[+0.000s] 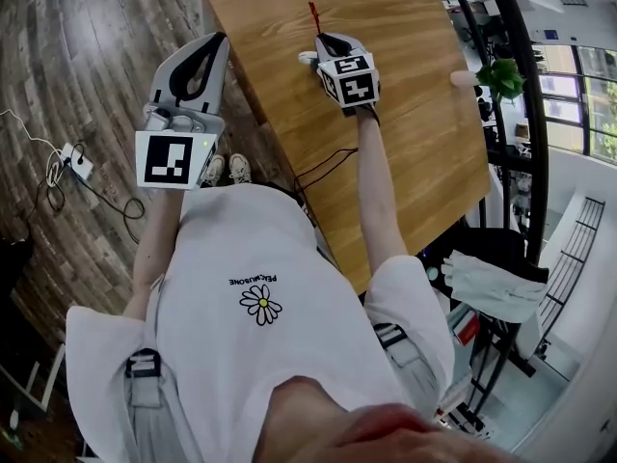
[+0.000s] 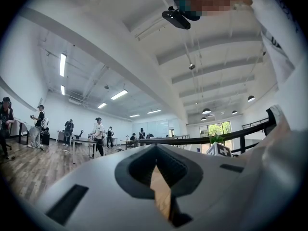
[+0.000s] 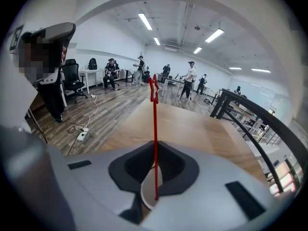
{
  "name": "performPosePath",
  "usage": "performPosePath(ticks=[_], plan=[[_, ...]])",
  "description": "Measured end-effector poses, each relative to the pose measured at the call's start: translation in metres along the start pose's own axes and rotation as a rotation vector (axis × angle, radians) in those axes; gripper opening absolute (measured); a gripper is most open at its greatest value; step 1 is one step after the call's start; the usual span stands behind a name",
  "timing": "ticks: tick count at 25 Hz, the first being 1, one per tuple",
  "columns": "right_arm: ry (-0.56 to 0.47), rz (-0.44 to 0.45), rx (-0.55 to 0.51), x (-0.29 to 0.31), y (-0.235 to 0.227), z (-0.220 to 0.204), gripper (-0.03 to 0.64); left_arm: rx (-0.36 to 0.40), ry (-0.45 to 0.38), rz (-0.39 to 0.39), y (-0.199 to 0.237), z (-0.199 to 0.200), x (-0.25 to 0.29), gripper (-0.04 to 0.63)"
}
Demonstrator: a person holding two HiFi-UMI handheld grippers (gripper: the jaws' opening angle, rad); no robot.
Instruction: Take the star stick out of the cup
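A thin red star stick (image 3: 155,129) stands upright in a white cup (image 3: 147,191) on the wooden table (image 1: 415,133). My right gripper (image 3: 155,197) points down over the cup, and its jaws are closed on the stick's lower part. In the head view the stick's red top (image 1: 313,13) pokes up past the right gripper (image 1: 324,40), and a bit of the cup (image 1: 306,58) shows beside it. My left gripper (image 1: 219,39) hangs off the table's left edge over the floor, jaws together and nothing in them. The left gripper view shows the left gripper (image 2: 161,201) aimed level across the room.
The table's left edge runs diagonally between the two grippers. A green plant (image 1: 501,77) stands at the table's right edge by a black railing (image 1: 525,162). A power strip (image 1: 77,162) and cables lie on the wood floor at left. People stand far off.
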State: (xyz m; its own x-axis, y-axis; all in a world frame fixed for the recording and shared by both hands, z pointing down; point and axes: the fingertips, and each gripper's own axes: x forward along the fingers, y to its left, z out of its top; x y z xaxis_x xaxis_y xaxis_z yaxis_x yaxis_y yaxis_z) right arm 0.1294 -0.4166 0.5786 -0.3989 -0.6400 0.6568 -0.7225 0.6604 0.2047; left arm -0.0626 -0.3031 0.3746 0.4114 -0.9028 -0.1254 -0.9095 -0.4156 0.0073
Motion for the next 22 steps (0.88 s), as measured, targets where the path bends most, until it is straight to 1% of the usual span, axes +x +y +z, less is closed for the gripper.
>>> performPosePath(ticks=[5, 9, 12, 16, 19, 22], plan=[[-0.081, -0.006, 0.017, -0.014, -0.002, 0.023, 0.021, 0.008, 0.021, 0.002, 0.000, -0.004, -0.003, 0.017], [-0.190, -0.024, -0.017, -0.041, -0.001, 0.060, 0.021, 0.008, 0.010, 0.006, -0.001, 0.000, -0.004, 0.017], [-0.317, -0.061, -0.040, -0.073, -0.002, 0.097, 0.021, 0.014, -0.001, 0.010, -0.002, 0.007, -0.002, 0.017], [-0.518, -0.100, -0.057, -0.125, 0.009, 0.143, 0.021, 0.038, -0.028, 0.011, -0.001, 0.023, 0.001, 0.017], [-0.662, -0.157, -0.063, -0.165, 0.020, 0.166, 0.021, 0.062, -0.058, 0.018, 0.001, 0.036, 0.003, 0.016], [-0.757, -0.226, -0.081, -0.200, 0.034, 0.176, 0.021, 0.071, -0.083, 0.023, -0.002, 0.047, 0.003, 0.016]])
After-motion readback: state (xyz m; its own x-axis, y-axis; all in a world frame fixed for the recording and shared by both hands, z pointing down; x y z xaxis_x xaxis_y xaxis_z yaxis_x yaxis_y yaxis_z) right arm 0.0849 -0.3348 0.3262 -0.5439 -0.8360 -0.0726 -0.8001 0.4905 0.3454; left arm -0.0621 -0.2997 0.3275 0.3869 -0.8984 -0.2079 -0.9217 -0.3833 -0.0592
